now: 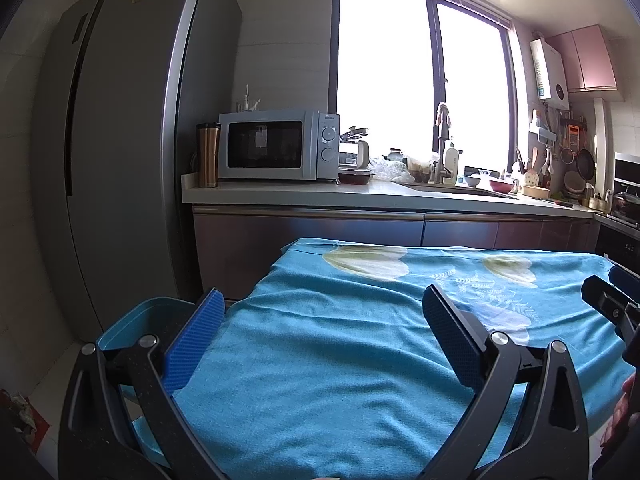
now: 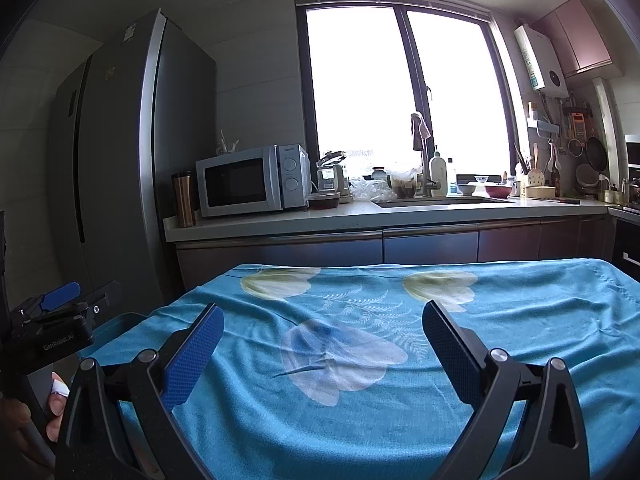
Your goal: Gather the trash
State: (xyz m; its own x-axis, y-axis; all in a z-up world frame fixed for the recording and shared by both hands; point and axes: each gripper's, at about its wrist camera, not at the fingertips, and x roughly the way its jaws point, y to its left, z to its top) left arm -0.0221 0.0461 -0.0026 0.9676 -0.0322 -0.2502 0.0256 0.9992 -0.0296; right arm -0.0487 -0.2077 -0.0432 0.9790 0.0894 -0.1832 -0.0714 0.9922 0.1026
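- Left gripper (image 1: pixel 320 332): jaws spread wide, nothing between the blue pads, poised over the near part of a turquoise flower-print cloth (image 1: pixel 340 360) covering the table.
- Right gripper (image 2: pixel 320 340): jaws likewise spread wide and empty, over the same cloth, above a pale printed blossom.
- Just left of the left gripper's left finger, beside the cloth's edge and lower down: a blue bin (image 1: pixel 132 320), open-topped, partly hidden behind that finger; contents cannot be made out.
- On the cloth ahead of either tool: no loose trash to be made out.
- Far left and below, on the floor: a crumpled scrap (image 1: pixel 22 412) on something red, blurred.
- Straight ahead beyond the table: kitchen counter (image 2: pixel 360 216) with a white microwave (image 2: pixel 248 180) and a sink under a bright window.
- Ahead and left: tall grey refrigerator (image 1: pixel 120 140).
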